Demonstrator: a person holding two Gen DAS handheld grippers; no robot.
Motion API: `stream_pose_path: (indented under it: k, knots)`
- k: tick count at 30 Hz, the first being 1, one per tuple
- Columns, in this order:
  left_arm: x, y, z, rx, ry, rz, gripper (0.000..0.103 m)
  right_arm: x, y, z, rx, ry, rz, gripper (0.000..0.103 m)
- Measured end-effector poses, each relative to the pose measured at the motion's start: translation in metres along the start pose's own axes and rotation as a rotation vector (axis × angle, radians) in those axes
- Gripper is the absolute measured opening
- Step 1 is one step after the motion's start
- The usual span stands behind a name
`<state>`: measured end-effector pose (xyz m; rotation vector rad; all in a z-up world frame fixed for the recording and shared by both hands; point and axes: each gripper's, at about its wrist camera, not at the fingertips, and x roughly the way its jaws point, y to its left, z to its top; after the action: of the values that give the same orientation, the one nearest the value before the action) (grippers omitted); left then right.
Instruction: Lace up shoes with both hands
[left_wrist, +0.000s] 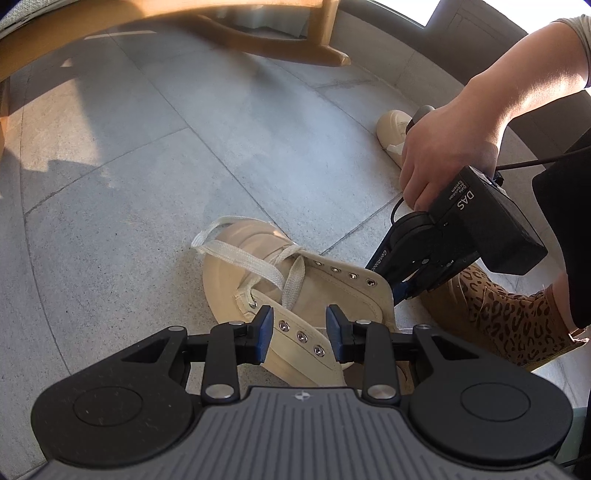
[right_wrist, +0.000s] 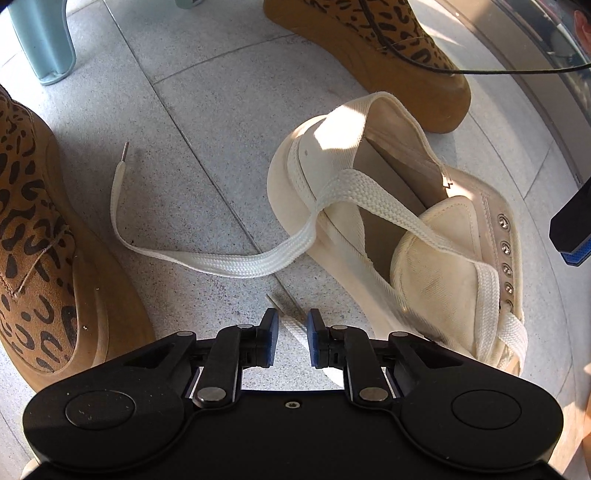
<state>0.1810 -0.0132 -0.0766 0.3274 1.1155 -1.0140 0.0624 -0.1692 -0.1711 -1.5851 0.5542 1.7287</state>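
Lace (right_wrist: 236, 267) looks limp, flat, light — best pinched near its tip (right_wrist: 125, 149) at ten o'clock; right gripper (right_wrist: 291, 332) gapes over the other strand, left gripper (left_wrist: 300, 332) spread above the shoe (left_wrist: 314, 295).

Cream sneaker (right_wrist: 424, 206) on floor, white lace (right_wrist: 207, 258) loose.

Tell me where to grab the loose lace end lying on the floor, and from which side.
Grip the lace just behind its stiff tip, coming straight down from above. It lies flat on the floor, so tongs straddling its narrow width should pinch it cleanly.
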Motion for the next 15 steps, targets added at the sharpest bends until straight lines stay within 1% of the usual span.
stream_pose_path:
  k: [1,3,4,9,12,15]
  knots:
    - [0.0,0.0,0.0,-0.003,0.001,0.001,0.03,0.001,-0.001,0.0,0.006,0.002,0.003,0.01]
    - [0.0,0.001,-0.001,-0.009,0.002,0.004,0.03,0.002,-0.003,0.001,0.025,0.004,0.008,0.008]
    - [0.0,0.002,-0.002,-0.011,0.003,0.006,0.03,0.002,-0.004,0.002,0.036,0.008,0.01,0.004]
    - [0.002,0.001,-0.003,-0.005,0.01,0.016,0.03,0.002,-0.009,0.004,0.086,0.035,-0.002,0.001]
    - [0.002,-0.001,-0.004,0.013,0.008,0.017,0.03,-0.006,-0.019,0.001,0.168,0.029,-0.023,0.001]
    - [0.001,-0.003,-0.003,0.016,-0.004,0.017,0.03,-0.017,-0.03,-0.008,0.282,0.027,-0.054,0.001]
